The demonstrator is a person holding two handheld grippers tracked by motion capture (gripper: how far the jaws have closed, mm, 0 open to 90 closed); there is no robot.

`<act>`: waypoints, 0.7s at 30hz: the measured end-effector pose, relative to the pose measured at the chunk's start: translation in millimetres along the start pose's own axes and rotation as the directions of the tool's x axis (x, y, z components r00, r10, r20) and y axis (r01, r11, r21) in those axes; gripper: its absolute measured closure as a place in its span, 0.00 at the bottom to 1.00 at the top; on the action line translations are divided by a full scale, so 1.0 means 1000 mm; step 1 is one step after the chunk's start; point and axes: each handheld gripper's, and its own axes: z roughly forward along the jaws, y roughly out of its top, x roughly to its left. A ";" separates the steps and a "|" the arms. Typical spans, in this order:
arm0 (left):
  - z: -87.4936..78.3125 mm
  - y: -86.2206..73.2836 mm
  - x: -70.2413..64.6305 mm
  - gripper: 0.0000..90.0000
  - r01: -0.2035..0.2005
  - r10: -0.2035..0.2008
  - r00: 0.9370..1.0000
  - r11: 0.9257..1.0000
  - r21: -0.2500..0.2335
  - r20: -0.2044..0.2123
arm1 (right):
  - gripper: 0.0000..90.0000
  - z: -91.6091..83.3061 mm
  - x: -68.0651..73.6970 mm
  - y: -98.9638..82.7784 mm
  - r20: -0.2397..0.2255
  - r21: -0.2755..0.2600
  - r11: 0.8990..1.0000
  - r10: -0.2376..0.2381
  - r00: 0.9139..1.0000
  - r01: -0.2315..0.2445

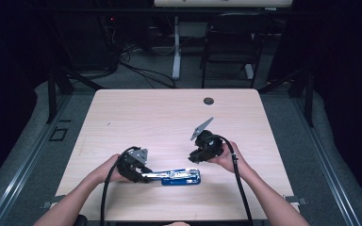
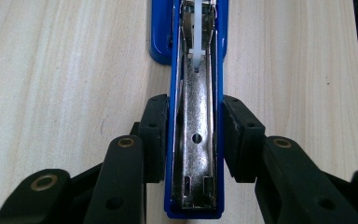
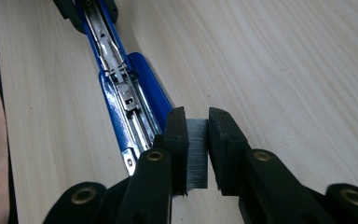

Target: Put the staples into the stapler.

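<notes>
A blue stapler [image 1: 181, 177] lies folded open and flat near the table's front edge, its metal staple channel facing up. My left gripper [image 1: 140, 173] is shut on the stapler's left end. In the left gripper view the pads [image 2: 154, 135] press both blue sides of the stapler [image 2: 196, 88]. My right gripper [image 1: 196, 159] hovers just above the stapler's right part, shut on a grey strip of staples [image 3: 196, 156]. In the right gripper view the strip sits between the jaws of the right gripper [image 3: 196, 140], close to the near end of the open stapler [image 3: 130, 102].
The light wooden table [image 1: 146, 117] has a round cable hole [image 1: 209, 100] at its far side. A black chair [image 1: 231, 42] and a desk leg [image 1: 176, 47] stand behind the table. Both forearms come in from the bottom edge.
</notes>
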 end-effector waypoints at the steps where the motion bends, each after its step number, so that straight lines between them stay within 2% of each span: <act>1: 0.001 0.000 0.000 0.72 0.002 -0.002 1.000 1.000 -0.007 -0.004 | 0.87 0.001 0.001 0.001 -0.004 0.001 1.000 -0.013 1.000 0.013; 11: 0.001 0.000 0.000 0.71 0.002 -0.002 1.000 1.000 -0.006 -0.002 | 0.87 0.013 0.013 0.003 -0.049 0.014 0.996 -0.090 0.995 0.090; 21: 0.000 0.000 0.001 0.72 0.001 -0.001 1.000 1.000 -0.001 0.007 | 0.87 0.018 0.017 0.002 -0.073 0.022 0.991 -0.132 0.989 0.134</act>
